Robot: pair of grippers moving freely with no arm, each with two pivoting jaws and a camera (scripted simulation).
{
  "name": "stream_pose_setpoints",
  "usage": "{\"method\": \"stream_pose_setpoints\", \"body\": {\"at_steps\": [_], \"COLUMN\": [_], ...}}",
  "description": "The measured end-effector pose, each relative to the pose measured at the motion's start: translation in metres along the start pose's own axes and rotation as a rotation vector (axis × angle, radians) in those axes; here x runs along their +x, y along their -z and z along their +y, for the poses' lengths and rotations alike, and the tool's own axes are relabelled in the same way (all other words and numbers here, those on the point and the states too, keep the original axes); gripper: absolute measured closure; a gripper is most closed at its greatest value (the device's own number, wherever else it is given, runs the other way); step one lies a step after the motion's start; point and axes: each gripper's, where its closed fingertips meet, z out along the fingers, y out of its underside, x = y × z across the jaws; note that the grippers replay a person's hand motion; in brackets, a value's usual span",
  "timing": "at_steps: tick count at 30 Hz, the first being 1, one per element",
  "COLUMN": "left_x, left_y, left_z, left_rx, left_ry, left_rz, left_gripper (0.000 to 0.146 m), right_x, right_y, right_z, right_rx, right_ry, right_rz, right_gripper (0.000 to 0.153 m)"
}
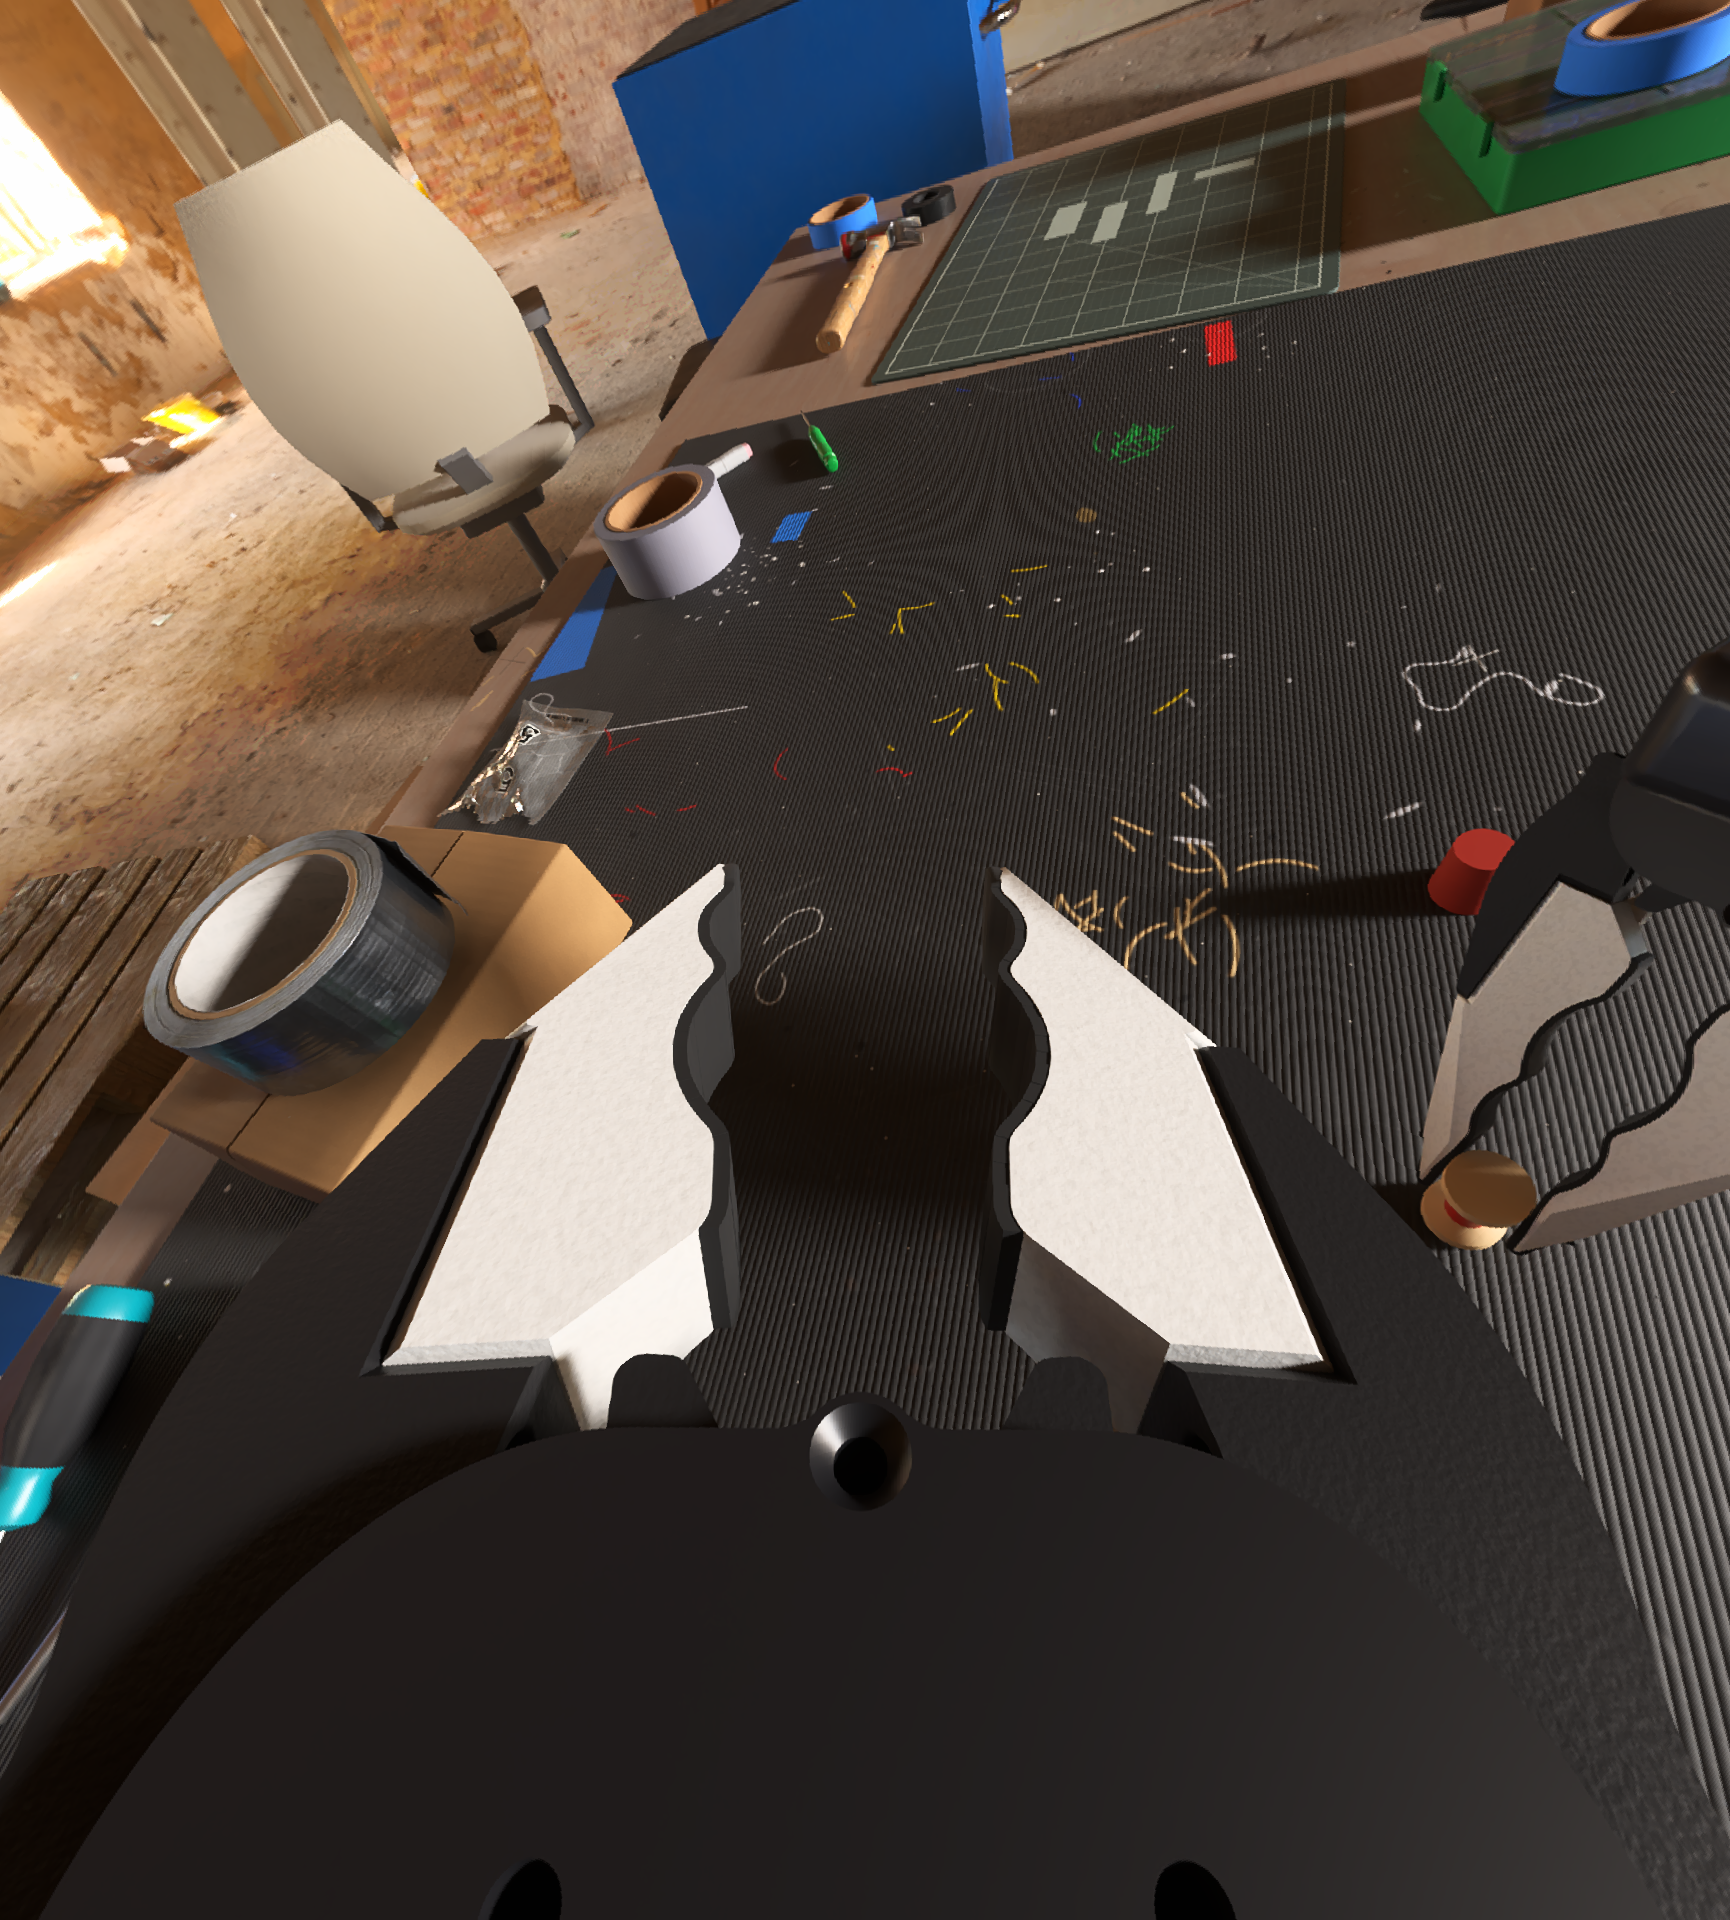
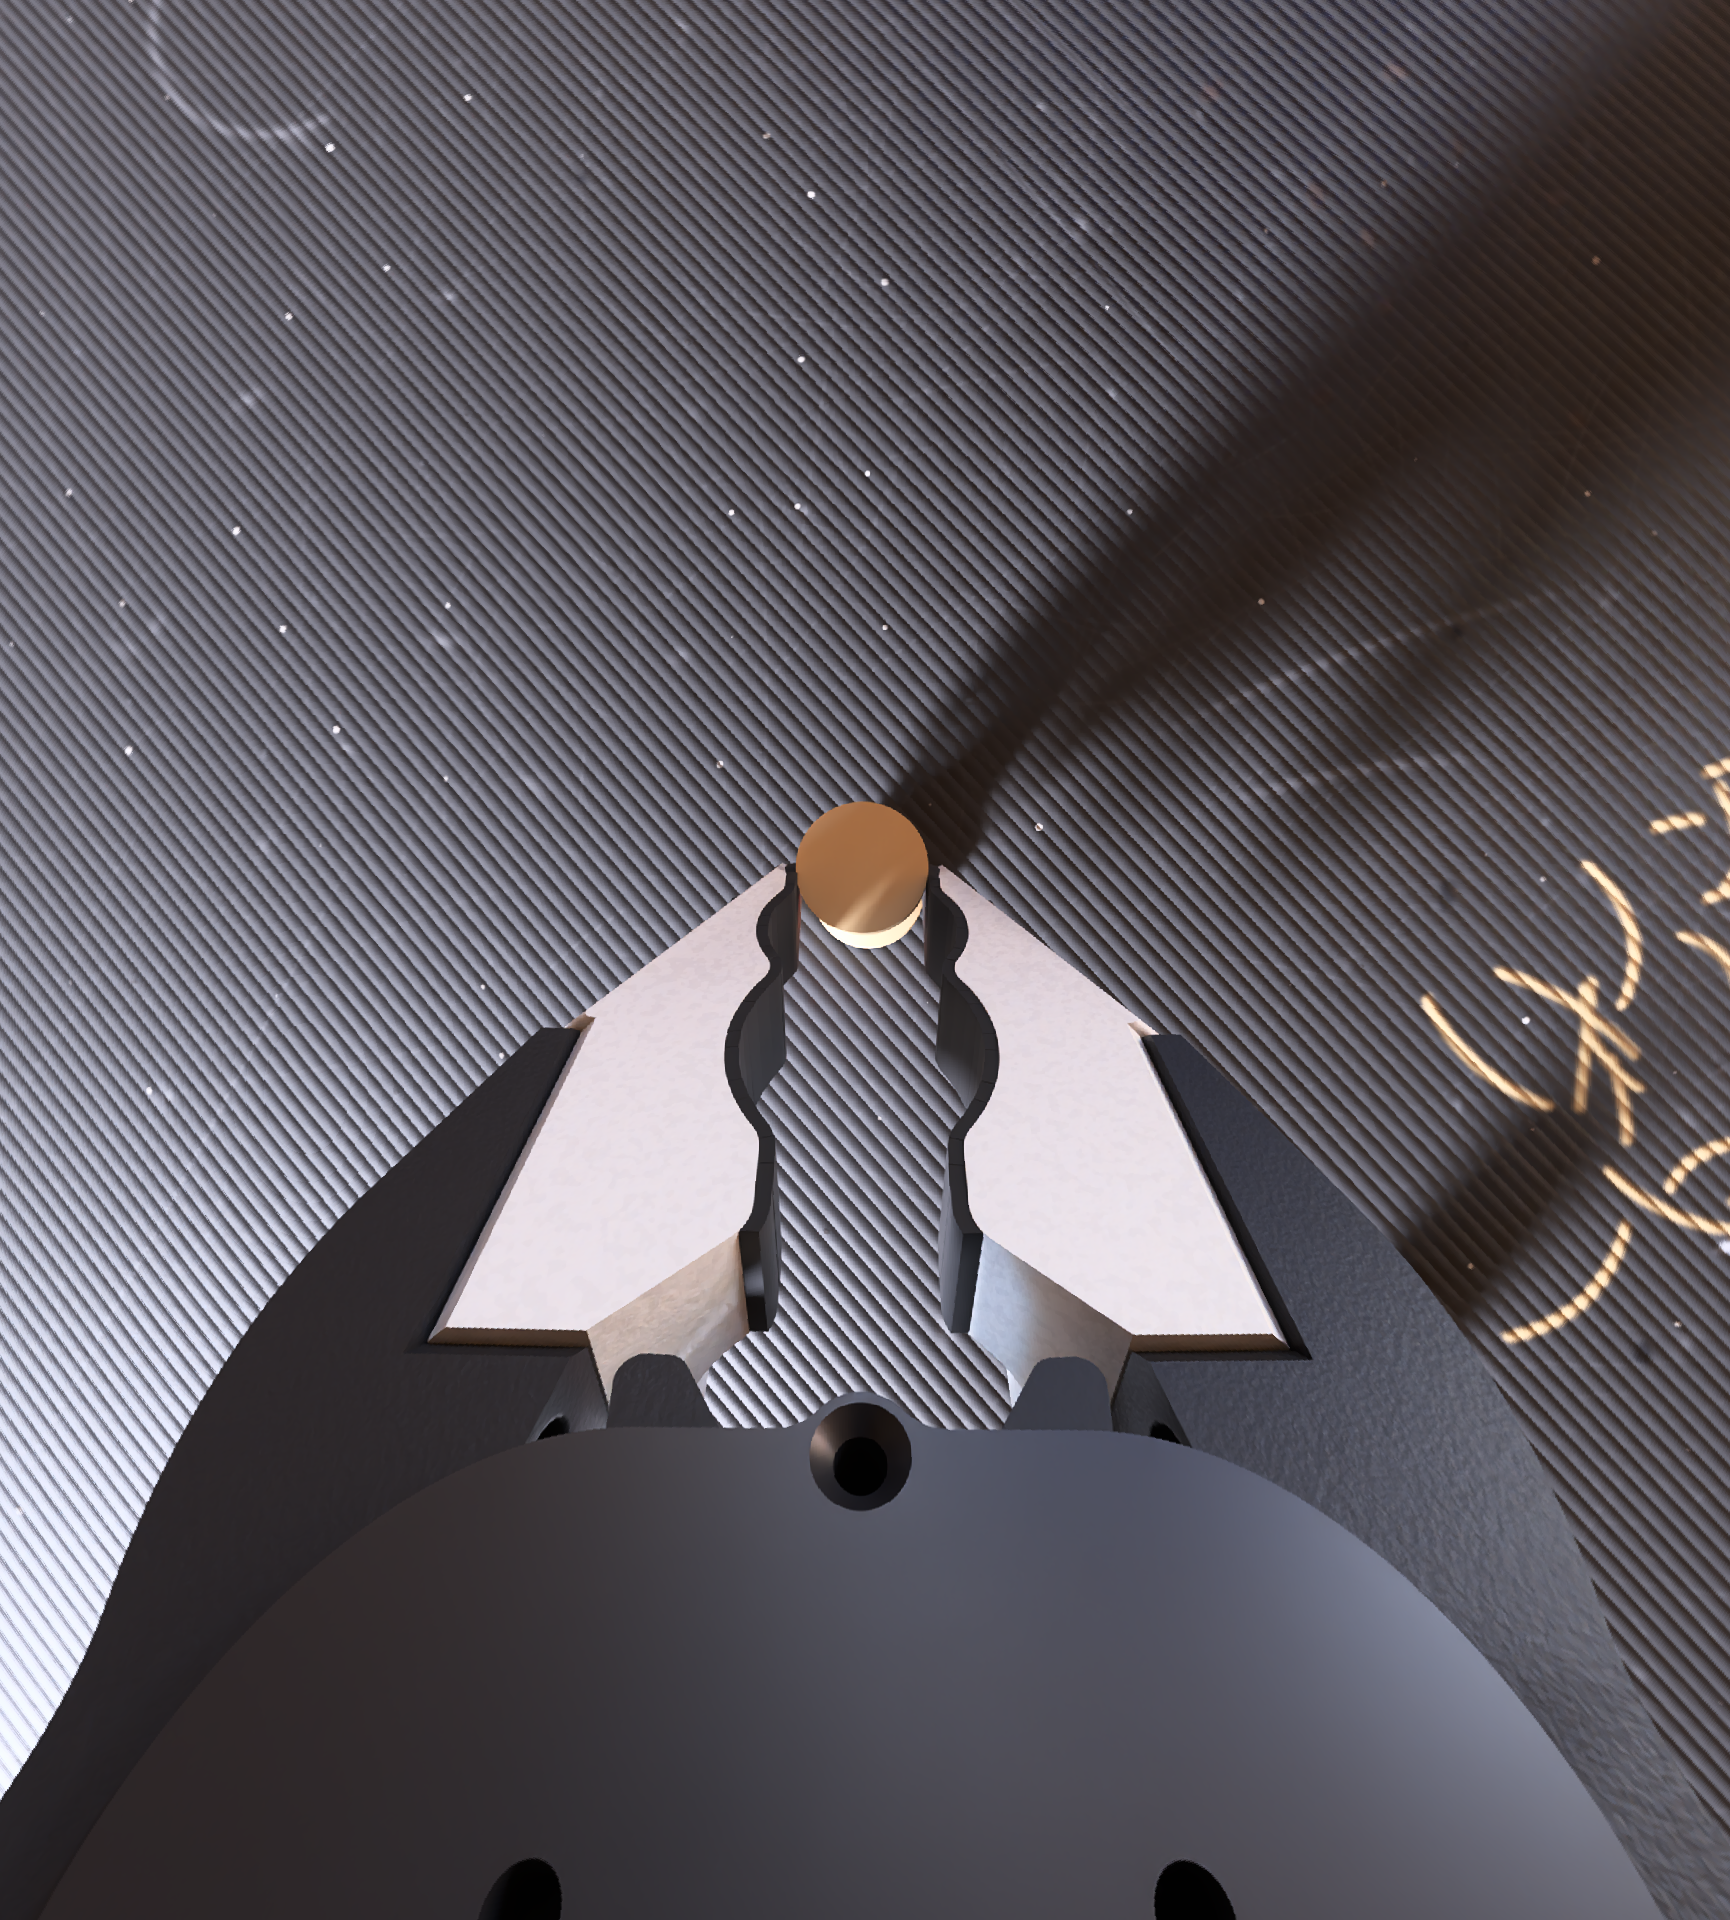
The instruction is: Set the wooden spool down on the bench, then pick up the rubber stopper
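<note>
The wooden spool [image 2: 861, 868] is a small tan cylinder with a red band, upright between my right gripper's fingertips. My right gripper [image 2: 861, 883] is shut on it and points down at the black ribbed bench mat [image 2: 425, 623]. In the left wrist view the right gripper [image 1: 1479, 1210] holds the spool [image 1: 1474, 1195] at or just above the mat; I cannot tell if it touches. The red rubber stopper [image 1: 1469, 871] stands on the mat just beyond that gripper. My left gripper [image 1: 861, 904] is open and empty, low over the mat [image 1: 944, 644], left of both.
A black duct tape roll [image 1: 300, 961] sits on a cardboard box [image 1: 528, 935] at the bench's left edge. A white tape roll [image 1: 669, 530], a hardware bag [image 1: 528, 758], a teal screwdriver [image 1: 61, 1423], a hammer [image 1: 866, 275], a cutting mat [image 1: 1131, 239] and a green box [image 1: 1619, 135] lie around.
</note>
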Motion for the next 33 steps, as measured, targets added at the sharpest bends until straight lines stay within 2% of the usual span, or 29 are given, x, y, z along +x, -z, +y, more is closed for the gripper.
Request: {"method": "stream_pose_setpoints", "body": {"at_steps": [3, 8, 14, 17, 23, 29, 31, 33], "left_x": [-0.001, 0.000, 0.000, 0.001, 0.008, 0.018, 0.021, 0.022], "left_y": [0.001, 0.001, -0.001, -0.004, -0.010, -0.023, -0.027, -0.030], "left_z": [-0.001, 0.000, 0.001, 0.004, 0.008, 0.016, 0.019, 0.022], "left_rx": [0.006, 0.003, 0.002, -0.010, -0.032, -0.081, -0.091, -0.103], "left_ry": [0.002, -0.002, -0.003, -0.004, -0.007, -0.025, -0.028, -0.030], "left_rz": [-0.003, 0.001, 0.002, 0.005, 0.032, 0.061, 0.071, 0.076], "left_gripper": [0.099, 0.100, 0.100, 0.100, 0.099, 0.099, 0.099, 0.099], "right_x": [-0.001, -0.005, 0.009, 0.011, 0.013, 0.030, 0.040, 0.048], "right_y": [0.004, 0.017, 0.032, 0.031, 0.039, 0.056, 0.059, 0.059], "right_z": [0.001, 0.005, 0.008, 0.011, 0.032, 0.067, 0.070, 0.069], "right_rx": [0.006, -0.052, -0.098, -0.108, -0.122, -0.283, -0.341, -0.367], "right_ry": [0.090, 0.358, 0.628, 0.676, 0.782, 1.005, 1.066, 1.068], "right_rz": [-0.002, -0.046, 0.055, 0.073, -0.069, -0.219, -0.226, -0.225], "right_gripper": [0.130, 0.130, 0.130, 0.130, 0.130, 0.130, 0.130, 0.130]}}
